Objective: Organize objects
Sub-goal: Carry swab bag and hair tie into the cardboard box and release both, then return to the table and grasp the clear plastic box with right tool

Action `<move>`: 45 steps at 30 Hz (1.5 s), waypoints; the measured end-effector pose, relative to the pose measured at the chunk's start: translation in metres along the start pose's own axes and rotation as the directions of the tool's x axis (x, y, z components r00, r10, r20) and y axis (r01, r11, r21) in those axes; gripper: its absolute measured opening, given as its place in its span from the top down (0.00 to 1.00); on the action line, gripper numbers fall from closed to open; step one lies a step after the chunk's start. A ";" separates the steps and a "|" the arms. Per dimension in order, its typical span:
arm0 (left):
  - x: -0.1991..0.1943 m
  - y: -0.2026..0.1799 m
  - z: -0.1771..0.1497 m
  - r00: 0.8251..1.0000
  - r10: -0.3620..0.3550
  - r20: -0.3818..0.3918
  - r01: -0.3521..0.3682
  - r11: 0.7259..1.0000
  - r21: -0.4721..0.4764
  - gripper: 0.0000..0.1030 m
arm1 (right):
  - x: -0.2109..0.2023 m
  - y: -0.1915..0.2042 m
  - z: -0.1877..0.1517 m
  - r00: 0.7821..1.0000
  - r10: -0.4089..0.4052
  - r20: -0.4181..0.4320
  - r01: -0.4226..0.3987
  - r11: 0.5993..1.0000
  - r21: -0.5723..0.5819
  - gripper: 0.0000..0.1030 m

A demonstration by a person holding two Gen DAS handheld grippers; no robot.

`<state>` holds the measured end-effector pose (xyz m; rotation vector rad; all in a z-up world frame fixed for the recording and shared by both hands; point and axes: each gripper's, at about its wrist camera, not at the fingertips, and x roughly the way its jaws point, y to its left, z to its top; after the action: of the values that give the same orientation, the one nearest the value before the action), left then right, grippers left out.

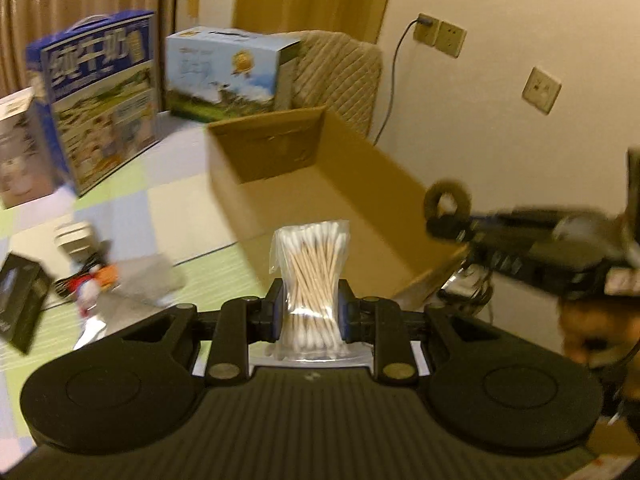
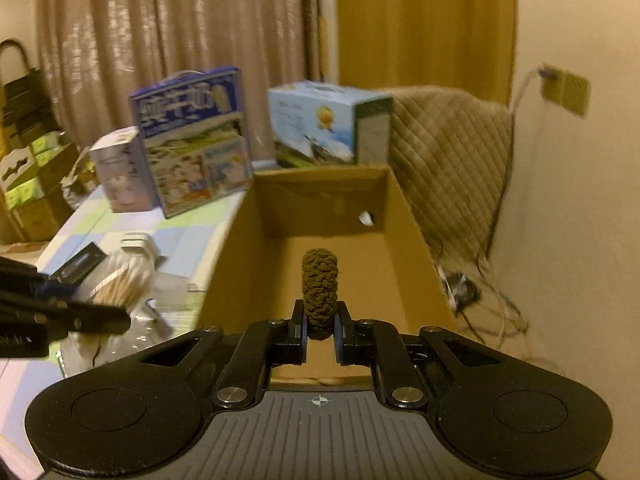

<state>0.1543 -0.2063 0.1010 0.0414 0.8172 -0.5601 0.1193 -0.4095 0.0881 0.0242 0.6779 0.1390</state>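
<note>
My left gripper (image 1: 309,305) is shut on a clear bag of cotton swabs (image 1: 310,276), held upright above the table, just short of the open cardboard box (image 1: 280,152). In the right wrist view my right gripper (image 2: 320,320) is shut on a fuzzy brown ring (image 2: 320,290), seen edge-on over the box's (image 2: 348,200) bare floor. In the left wrist view the same fuzzy ring (image 1: 447,203) shows at the right, in the right gripper (image 1: 450,224) over the box's near right corner. The swab bag (image 2: 122,280) and the left gripper (image 2: 116,320) appear blurred at the left of the right wrist view.
A checked cloth (image 1: 132,184) covers the table. Loose items lie left of the box: a black case (image 1: 20,300), a white adapter (image 1: 76,236), a small orange and white thing (image 1: 98,280). Printed cartons (image 1: 100,96) (image 1: 228,72) stand behind. A padded chair (image 2: 448,168) and wall cables (image 2: 480,288) are to the right.
</note>
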 end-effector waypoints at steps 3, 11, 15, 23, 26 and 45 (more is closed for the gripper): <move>0.018 -0.013 0.017 1.000 -0.028 0.005 0.028 1.000 -0.015 0.79 | 0.008 -0.018 0.002 1.000 0.004 -0.020 -0.004 1.000 0.026 0.91; 0.047 -0.026 0.038 0.998 -0.022 0.052 0.023 1.000 -0.016 0.55 | 0.021 -0.049 0.003 0.998 0.062 -0.018 -0.059 0.993 0.107 0.73; 0.033 -0.015 0.032 0.998 0.002 0.068 0.000 0.999 -0.042 0.53 | 0.014 -0.058 -0.002 0.998 0.055 0.019 -0.057 0.988 0.146 0.51; -0.007 0.010 0.011 0.995 0.058 0.079 -0.051 0.995 -0.092 0.46 | -0.009 -0.058 -0.004 0.996 0.065 0.058 -0.076 0.973 0.217 0.50; -0.028 0.019 0.005 0.992 0.096 0.081 -0.086 0.990 -0.113 0.45 | -0.022 -0.049 -0.001 0.994 0.083 0.067 -0.097 0.967 0.235 0.50; -0.170 0.101 -0.056 0.932 0.341 0.123 -0.310 0.926 -0.218 0.17 | -0.076 0.099 -0.010 0.942 0.330 0.062 -0.333 0.942 0.048 0.48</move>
<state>0.0721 -0.0287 0.1637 -0.0468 0.6874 -0.1629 0.0432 -0.3219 0.1344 0.1987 0.6203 0.4422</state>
